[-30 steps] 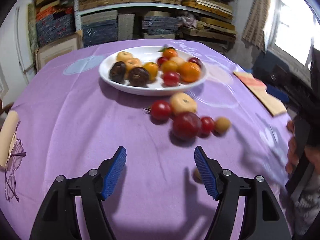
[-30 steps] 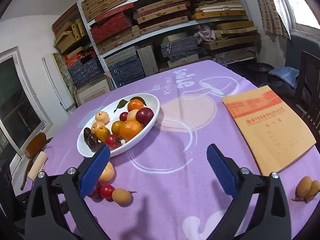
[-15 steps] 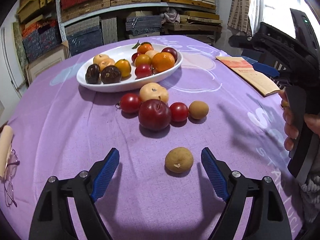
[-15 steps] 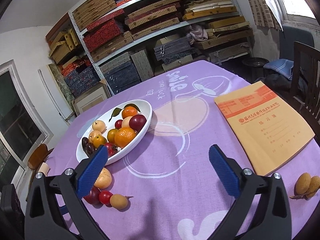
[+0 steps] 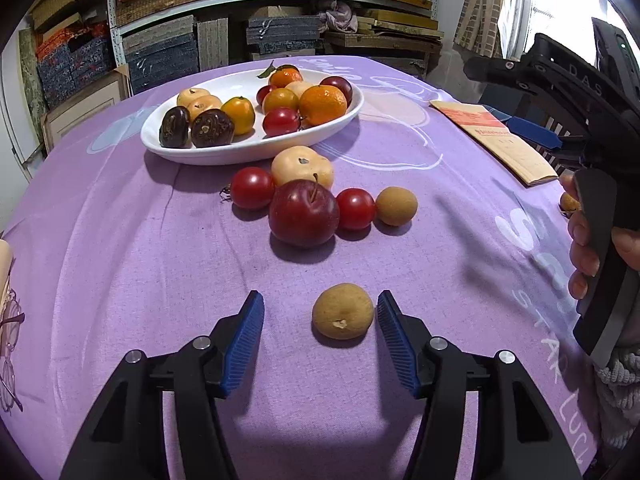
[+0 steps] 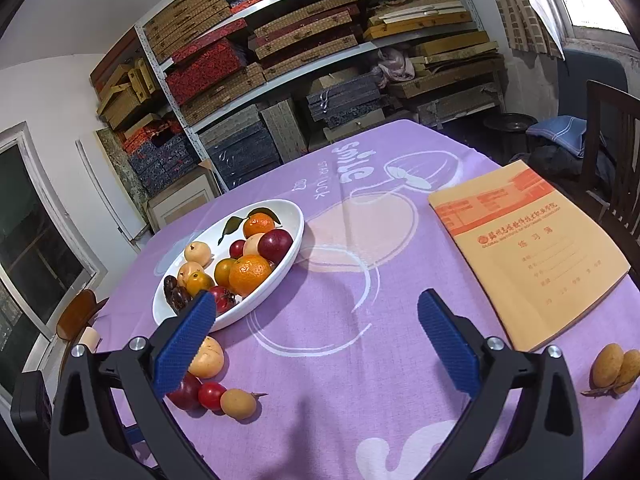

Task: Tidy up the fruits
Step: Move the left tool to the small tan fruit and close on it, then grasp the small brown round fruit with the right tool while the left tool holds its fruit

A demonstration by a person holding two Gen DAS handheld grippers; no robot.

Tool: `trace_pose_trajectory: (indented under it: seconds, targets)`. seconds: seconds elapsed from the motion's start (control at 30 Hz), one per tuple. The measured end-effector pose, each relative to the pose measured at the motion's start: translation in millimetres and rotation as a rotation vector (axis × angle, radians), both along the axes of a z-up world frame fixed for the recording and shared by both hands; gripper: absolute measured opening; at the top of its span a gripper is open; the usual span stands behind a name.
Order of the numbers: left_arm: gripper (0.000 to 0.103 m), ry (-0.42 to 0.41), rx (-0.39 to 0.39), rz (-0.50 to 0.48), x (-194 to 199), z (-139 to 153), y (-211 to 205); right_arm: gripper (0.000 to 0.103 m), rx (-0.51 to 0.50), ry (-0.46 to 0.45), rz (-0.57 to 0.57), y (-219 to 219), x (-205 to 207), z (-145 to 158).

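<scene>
A small tan round fruit (image 5: 343, 312) lies on the purple-clothed surface (image 5: 120, 248) between the blue pads of the left claw (image 5: 320, 338), close by the right-hand pad, with a gap at the other. The jaws have just been closing, yet neither pad presses on it. Its skin is matte and speckled, with a pale scar facing the camera. Beyond it sits a cluster: a dark red plum (image 5: 304, 213), two small red fruits, a pale peach-coloured fruit (image 5: 302, 166) and another tan fruit (image 5: 396, 205). Farther back stands the white oval plate (image 5: 248, 151) heaped with fruit. The right claw (image 6: 316, 340) hangs wide apart and empty above the cloth, an orange notebook (image 6: 532, 252) to its right.
</scene>
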State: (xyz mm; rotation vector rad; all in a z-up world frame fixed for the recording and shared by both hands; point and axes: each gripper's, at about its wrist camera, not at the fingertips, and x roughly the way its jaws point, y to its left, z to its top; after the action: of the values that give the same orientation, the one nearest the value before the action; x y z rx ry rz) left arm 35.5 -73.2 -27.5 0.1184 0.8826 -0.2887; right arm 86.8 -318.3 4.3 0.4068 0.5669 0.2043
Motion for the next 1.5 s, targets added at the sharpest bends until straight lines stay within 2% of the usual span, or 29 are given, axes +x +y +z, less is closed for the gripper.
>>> trace_pose_trajectory:
  seconds: [0.1,0.2,0.33,0.6,0.77,0.97,1.13,1.27,1.33,1.4,1.5]
  targets:
    - [0.053,0.002,-0.008,0.006,1.1,0.1,1.7,0.099,-0.002,-0.002,0.002,0.9,-0.4,0.1]
    - [0.051,0.002,-0.016,0.010,1.1,0.8,3.6,0.099,0.001,0.000,0.003,1.8,-0.4,0.1]
    - [0.051,0.000,0.001,0.011,-0.2,1.1,5.6,0.099,0.002,0.001,0.003,1.7,-0.1,-0.3]
    - [0.053,0.005,-0.006,0.085,-0.5,2.7,27.9,0.099,0.005,0.003,0.007,3.1,-0.2,-1.6]
    - [0.053,0.013,-0.037,0.125,3.4,4.2,41.9,0.099,0.002,0.005,0.012,5.4,-0.8,-2.3]
    - [0.051,-0.007,-0.006,0.175,5.8,6.7,56.7,0.099,0.005,0.005,0.010,8.3,-2.8,-2.3]
    - [0.051,0.003,-0.017,0.227,4.9,6.5,76.1,0.099,0.006,0.004,0.014,7.5,-2.5,-1.0]
    - [0.051,-0.007,-0.013,0.211,5.1,7.3,71.9,0.099,-0.007,0.004,0.023,9.2,-3.6,0.2]
    - [0.048,-0.018,-0.005,0.196,5.6,8.4,68.7,0.099,-0.022,0.001,0.029,12.2,-4.4,1.1]
    - [0.039,-0.017,-0.011,0.186,6.3,8.6,67.5,0.099,-0.035,-0.004,0.030,13.8,-5.1,2.2]
    - [0.032,-0.008,-0.019,0.184,7.2,7.6,67.8,0.099,-0.037,-0.006,0.028,13.5,-5.4,2.4]
